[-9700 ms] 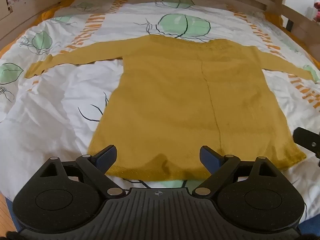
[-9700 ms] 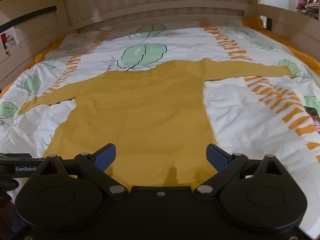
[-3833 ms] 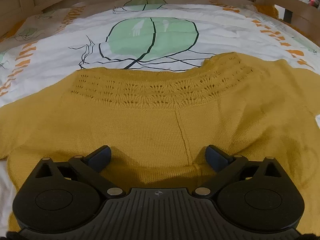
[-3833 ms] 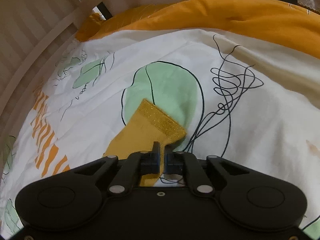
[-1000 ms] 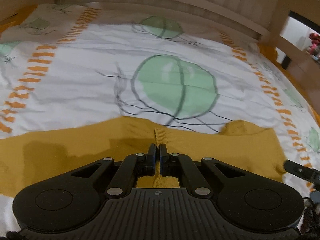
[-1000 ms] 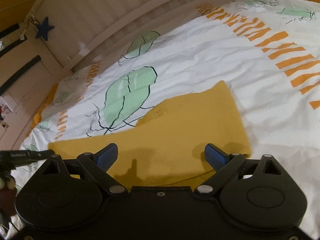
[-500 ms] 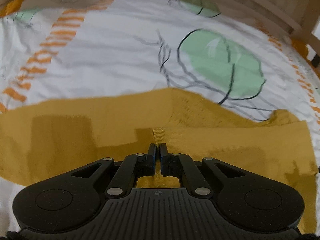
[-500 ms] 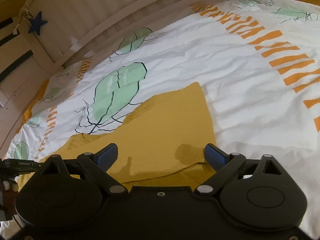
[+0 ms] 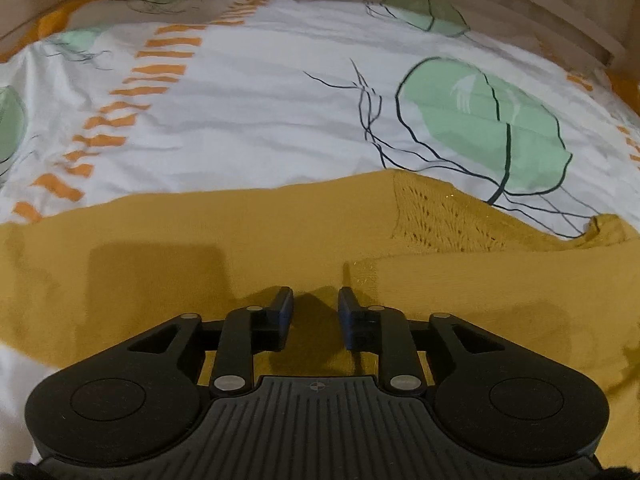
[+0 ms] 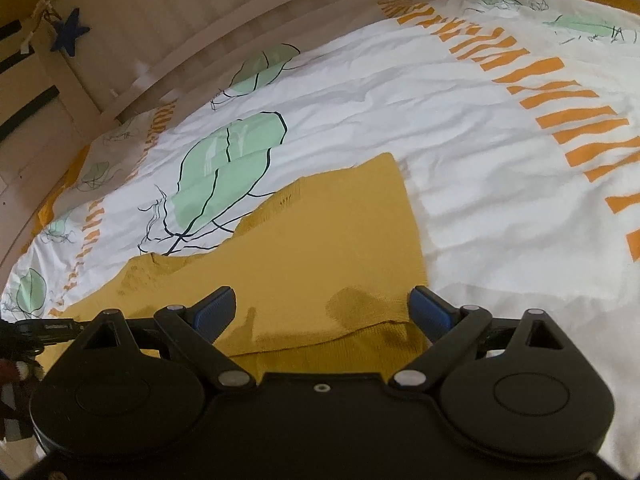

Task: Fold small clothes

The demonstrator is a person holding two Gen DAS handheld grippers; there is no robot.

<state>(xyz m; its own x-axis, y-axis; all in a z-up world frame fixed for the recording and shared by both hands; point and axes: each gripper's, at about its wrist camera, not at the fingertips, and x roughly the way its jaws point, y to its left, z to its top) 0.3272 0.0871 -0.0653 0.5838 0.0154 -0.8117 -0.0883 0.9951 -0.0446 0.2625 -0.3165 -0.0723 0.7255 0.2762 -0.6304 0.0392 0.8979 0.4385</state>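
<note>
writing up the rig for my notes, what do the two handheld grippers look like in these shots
Both are matte black plastic. The left gripper has two round side lobes, silver pivot pins, a ribbed centre plate with a small crosshair mark, and dark blue finger pads. The right gripper has the same build but a smooth centre plate with one screw, and brighter blue ribbed pads. No cables or sleeves show.

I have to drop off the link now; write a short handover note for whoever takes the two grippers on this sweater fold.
Left gripper: jaws opening just above the mustard sweater, nothing pinched between them.
Right gripper: wide open over the sweater's folded side, holding nothing.
Sweater lies on the leaf-print duvet; the right sleeve is folded in across the body, cuff lying just ahead of the left gripper.
Left to do: the left side looks unfolded, then fold the body up.
</note>
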